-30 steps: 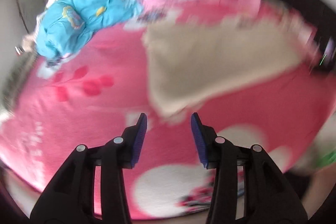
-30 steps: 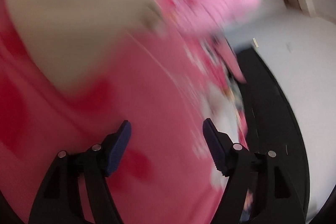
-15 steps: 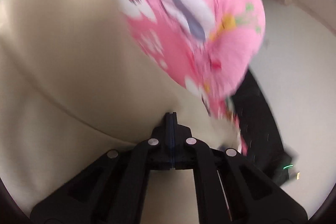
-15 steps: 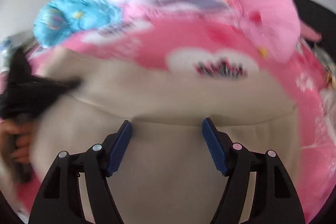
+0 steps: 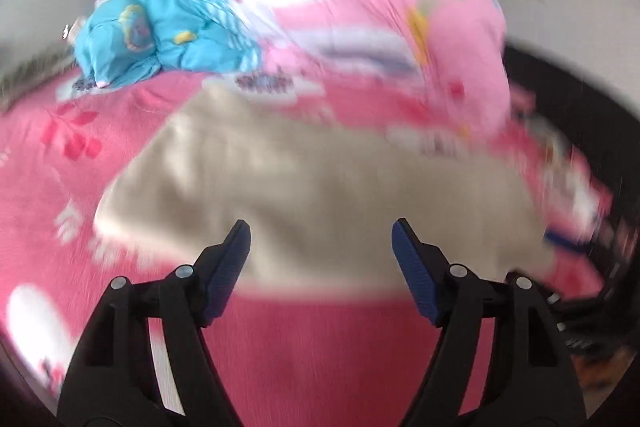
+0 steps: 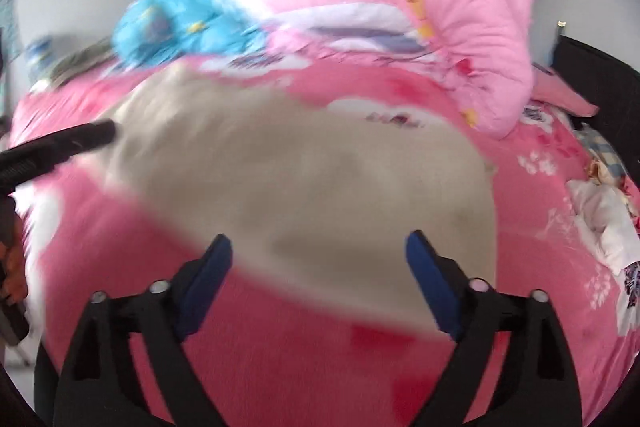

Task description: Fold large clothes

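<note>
Garment (image 5: 320, 187), beige, lies flat on pink bed (image 5: 312, 347), just below pink quilt (image 5: 420, 27) and blue bundle (image 5: 160, 35). Left tongs (image 5: 320, 259) opening, nothing between pads, above garment's near edge. Right tongs (image 6: 320, 267) opening, empty, same edge. Likely just released so the fold settles.

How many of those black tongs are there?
2. The left tongs and right tongs both hover over the beige garment, jaws opening, nothing between them.
</note>
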